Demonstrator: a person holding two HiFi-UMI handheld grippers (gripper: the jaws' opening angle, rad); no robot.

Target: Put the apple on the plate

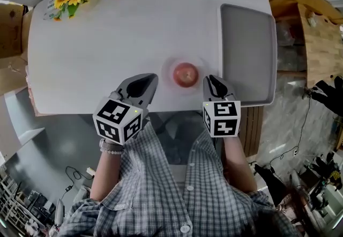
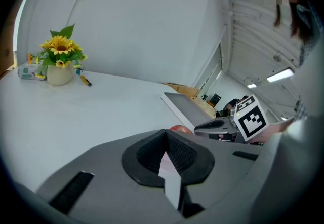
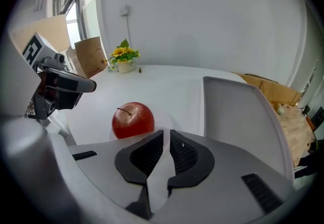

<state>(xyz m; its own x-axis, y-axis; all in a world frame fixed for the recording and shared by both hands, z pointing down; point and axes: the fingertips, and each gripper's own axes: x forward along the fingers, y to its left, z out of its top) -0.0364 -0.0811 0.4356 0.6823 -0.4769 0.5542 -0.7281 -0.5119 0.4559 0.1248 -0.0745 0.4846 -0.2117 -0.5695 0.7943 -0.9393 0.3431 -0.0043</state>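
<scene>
My L gripper (image 1: 147, 81) & R gripper (image 1: 213, 81) both shut, empty, at table (image 1: 107, 43) near edge. Apple (image 1: 185, 74) on plate (image 1: 168, 67) between them, tray (image 1: 247, 53) on the right, bare top beyond.

Plaid shirt (image 1: 177, 187), bead bracelet (image 1: 111, 148), grey left gripper (image 1: 146, 81)

Glossy apple (image 3: 132, 120) (smooth matt table (image 1: 118, 43))

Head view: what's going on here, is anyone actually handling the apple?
A person stands at the near edge of the white table with a gripper in each hand. The left gripper and right gripper are both shut and empty, one on each side of the apple, and neither touches it. The apple already sits on a white plate. A grey tray lies to the right, empty.
</scene>
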